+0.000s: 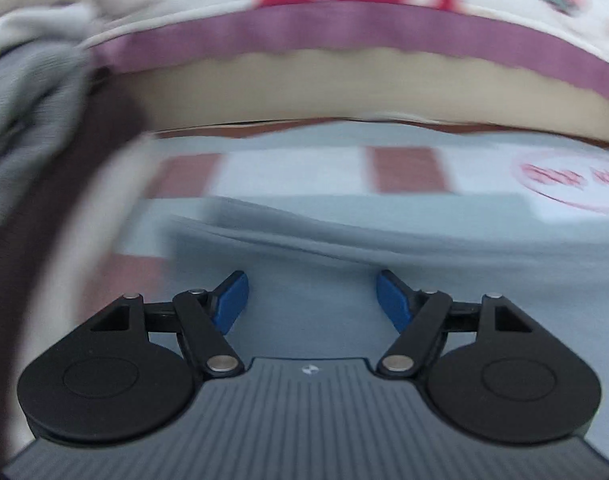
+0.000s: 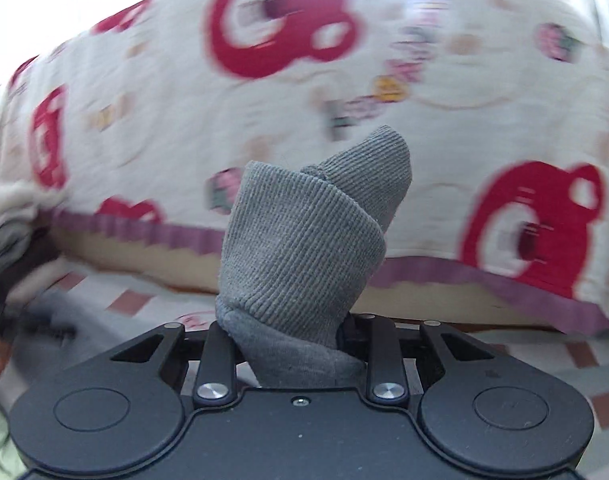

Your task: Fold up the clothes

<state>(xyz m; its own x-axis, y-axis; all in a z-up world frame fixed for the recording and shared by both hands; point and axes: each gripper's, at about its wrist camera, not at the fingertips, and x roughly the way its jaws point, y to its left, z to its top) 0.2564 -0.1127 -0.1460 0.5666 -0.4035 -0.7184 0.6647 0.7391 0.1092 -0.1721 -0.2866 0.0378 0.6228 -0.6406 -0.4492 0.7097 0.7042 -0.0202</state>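
In the right wrist view a rolled bundle of grey ribbed knit [image 2: 304, 232] stands up between the jaws of my right gripper [image 2: 300, 332], which is shut on its lower end; the bundle hides the fingertips. My left gripper [image 1: 312, 300] is open above a pale grey-blue cloth [image 1: 304, 248] with a long crease. Its blue pads [image 1: 232, 296] stand wide apart with nothing between them. More grey knit fabric [image 1: 28, 92] shows blurred at the far left of the left wrist view.
A bed runs across both views, covered by a cream blanket with red bear prints [image 2: 264, 80] and a purple trim [image 1: 344, 28]. Below it lies a checked red and white mat [image 1: 408, 168]. A pile of pale and grey cloth [image 2: 8, 216] sits at the left.
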